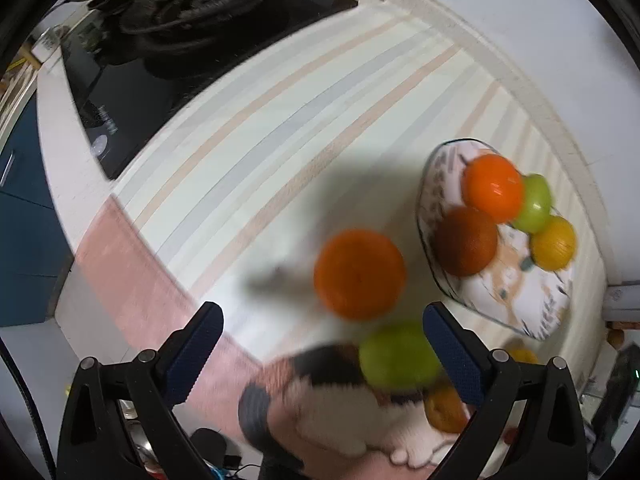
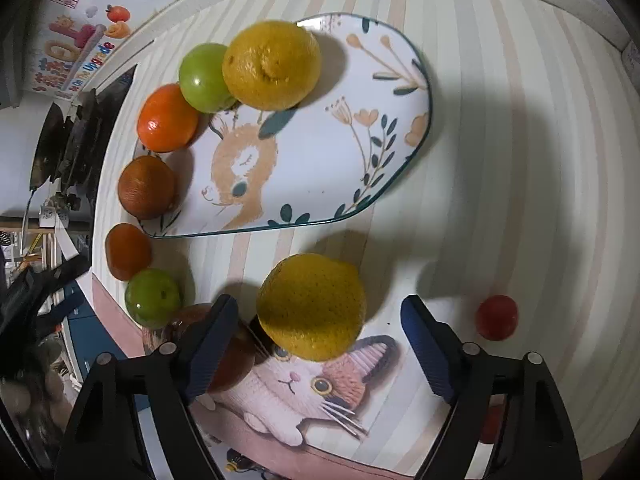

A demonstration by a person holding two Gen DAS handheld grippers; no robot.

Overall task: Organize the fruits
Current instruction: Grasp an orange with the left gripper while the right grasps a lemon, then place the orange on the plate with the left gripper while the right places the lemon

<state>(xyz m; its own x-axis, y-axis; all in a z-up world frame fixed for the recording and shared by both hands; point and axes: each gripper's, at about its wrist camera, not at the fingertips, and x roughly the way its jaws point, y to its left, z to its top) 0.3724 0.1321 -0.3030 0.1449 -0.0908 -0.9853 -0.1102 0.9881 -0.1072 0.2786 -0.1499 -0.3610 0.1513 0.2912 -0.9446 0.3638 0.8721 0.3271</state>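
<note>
My left gripper [image 1: 322,313] hangs open over the striped mat, just short of a blurred orange [image 1: 360,274], with a green fruit [image 1: 400,354] by its right finger. The deer-print plate [image 1: 520,304] to the right holds an orange, a green fruit, a yellow citrus and a dark orange. In the right wrist view my right gripper [image 2: 320,306] stands open around a yellow citrus [image 2: 312,306] on the mat, with gaps on both sides. The plate [image 2: 320,140] beyond carries a yellow citrus [image 2: 272,64], a green fruit [image 2: 204,78], an orange [image 2: 166,118] and a dark orange [image 2: 146,186].
Loose on the mat: a dark orange [image 2: 128,252], a green fruit [image 2: 152,298], a brownish fruit [image 2: 236,360] behind the left finger, and a small red fruit [image 2: 496,316]. A black gas stove [image 1: 192,20] sits at the far left, and a cat picture [image 2: 304,388] marks the mat's near edge.
</note>
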